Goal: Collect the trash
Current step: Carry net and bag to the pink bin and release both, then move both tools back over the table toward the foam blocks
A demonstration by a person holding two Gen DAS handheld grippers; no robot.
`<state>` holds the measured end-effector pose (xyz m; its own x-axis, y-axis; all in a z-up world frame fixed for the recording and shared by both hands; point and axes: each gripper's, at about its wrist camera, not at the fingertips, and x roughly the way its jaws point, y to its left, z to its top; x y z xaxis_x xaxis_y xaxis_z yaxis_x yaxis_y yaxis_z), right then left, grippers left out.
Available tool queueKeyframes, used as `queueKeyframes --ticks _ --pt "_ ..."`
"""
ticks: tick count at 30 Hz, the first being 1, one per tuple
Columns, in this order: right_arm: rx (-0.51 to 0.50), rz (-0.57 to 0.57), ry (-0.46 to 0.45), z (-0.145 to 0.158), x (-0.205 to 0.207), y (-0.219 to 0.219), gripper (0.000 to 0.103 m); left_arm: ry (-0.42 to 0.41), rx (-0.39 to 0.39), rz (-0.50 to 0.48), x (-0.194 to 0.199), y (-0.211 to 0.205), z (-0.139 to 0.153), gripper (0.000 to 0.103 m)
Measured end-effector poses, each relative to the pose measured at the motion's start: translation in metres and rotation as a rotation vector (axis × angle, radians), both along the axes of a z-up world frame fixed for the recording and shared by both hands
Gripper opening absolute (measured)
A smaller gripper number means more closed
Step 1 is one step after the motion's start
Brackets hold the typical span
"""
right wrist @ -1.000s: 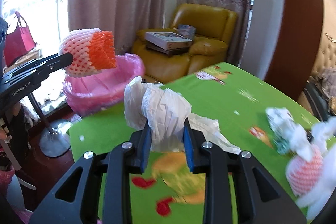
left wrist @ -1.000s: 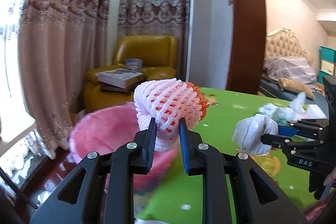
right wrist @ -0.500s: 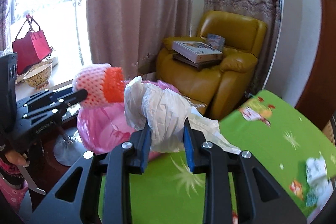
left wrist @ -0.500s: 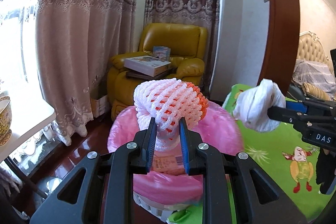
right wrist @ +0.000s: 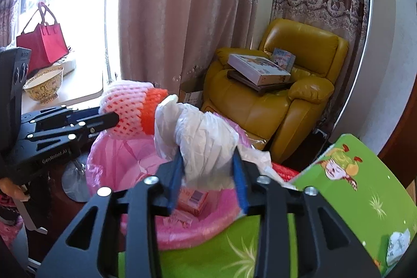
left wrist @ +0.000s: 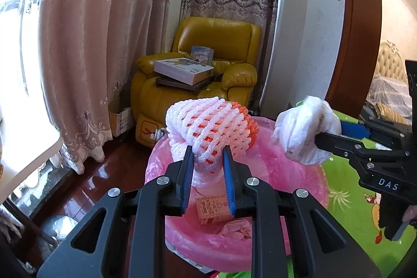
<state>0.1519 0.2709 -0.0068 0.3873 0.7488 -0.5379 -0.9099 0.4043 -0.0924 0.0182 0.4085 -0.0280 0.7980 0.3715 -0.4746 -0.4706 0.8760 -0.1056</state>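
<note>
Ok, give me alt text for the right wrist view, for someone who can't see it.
The right gripper, jaws opening, has a crumpled white plastic bag between them above a pink-lined trash bin. At left, the left gripper holds a foam fruit net over the same bin.

Bin (left wrist: 260, 246) left of table (right wrist: 351, 199); armchair (left wrist: 208, 74) behind.

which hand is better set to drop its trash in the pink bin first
Right. The right tool is over the pink bin, its jaws opening around the white plastic wad. The left tool, also above the bin, is clamped on the foam net.
</note>
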Motion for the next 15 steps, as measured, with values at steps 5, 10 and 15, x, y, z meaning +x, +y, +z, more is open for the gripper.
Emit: queueKeyframes --ticks 5,10,15 --pt "0.054 -0.003 -0.005 0.009 0.007 -0.007 0.068 0.006 0.030 0.042 0.003 0.001 0.004 0.027" --pt "0.103 -0.030 -0.035 0.025 0.005 -0.038 0.068 -0.053 0.062 0.091 -0.015 -0.008 0.011 0.068" --pt "0.136 -0.076 -0.049 0.037 0.000 -0.086 0.068 -0.047 0.144 0.079 -0.018 -0.027 0.018 0.082"
